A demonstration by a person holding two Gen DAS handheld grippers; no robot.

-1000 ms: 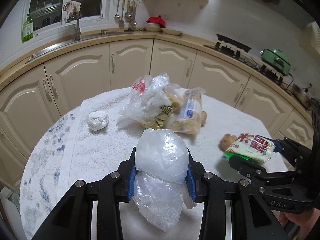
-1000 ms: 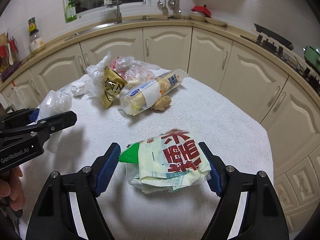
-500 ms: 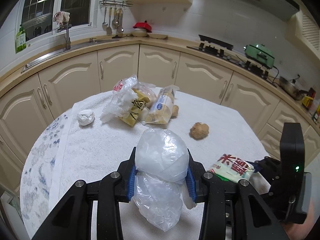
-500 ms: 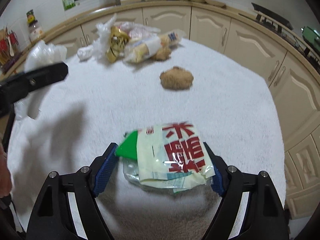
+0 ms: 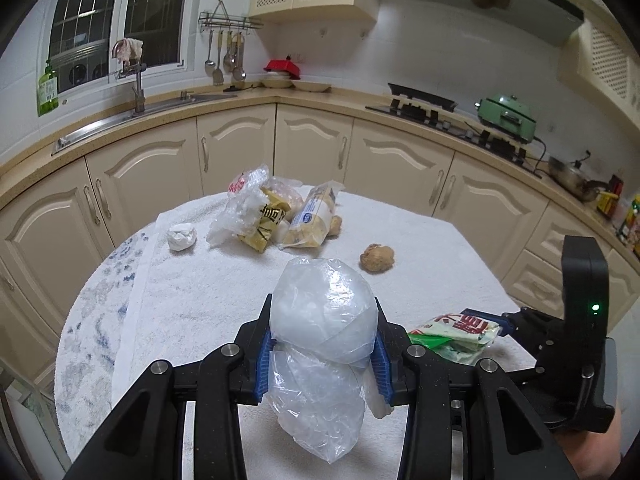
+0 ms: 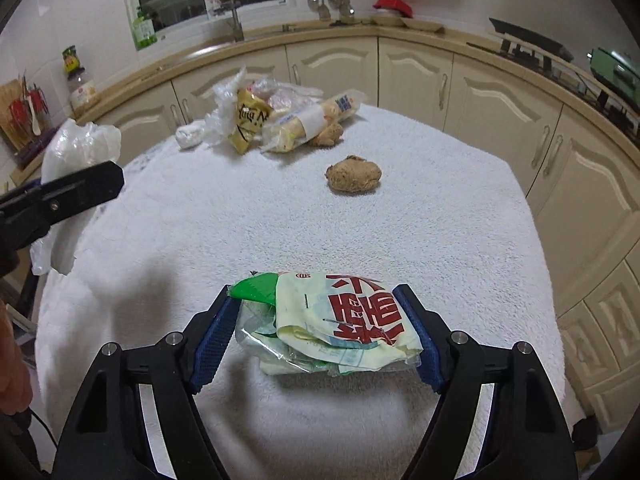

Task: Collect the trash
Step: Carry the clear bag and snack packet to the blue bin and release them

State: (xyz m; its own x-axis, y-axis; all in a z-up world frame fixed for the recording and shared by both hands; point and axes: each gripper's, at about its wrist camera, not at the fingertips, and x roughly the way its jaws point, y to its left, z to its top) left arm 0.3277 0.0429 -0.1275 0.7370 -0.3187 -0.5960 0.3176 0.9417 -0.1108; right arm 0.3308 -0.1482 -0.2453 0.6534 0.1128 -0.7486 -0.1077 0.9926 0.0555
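Note:
My left gripper (image 5: 322, 350) is shut on a crumpled clear plastic bag (image 5: 322, 334) and holds it above the near part of the white-towelled table (image 5: 224, 288). My right gripper (image 6: 324, 334) is shut on a cream wrapper with red characters and a green corner (image 6: 332, 316), held just above the table's near edge; this wrapper also shows in the left wrist view (image 5: 456, 334). A pile of plastic wrappers (image 6: 280, 116) lies at the table's far side. The left gripper's bag shows at the left of the right wrist view (image 6: 76, 148).
A brown lumpy root (image 6: 353, 173) lies mid-table, and a second one (image 6: 330, 136) sits by the pile. A white crumpled paper ball (image 5: 182, 237) lies at the far left. Cream cabinets (image 5: 312, 148), a sink (image 5: 140, 108) and a stove (image 5: 424, 106) ring the table.
Both grippers have pulled back toward the near edge with their loads. The brown root, hidden by the red-character wrapper a second ago, now lies uncovered mid-table.

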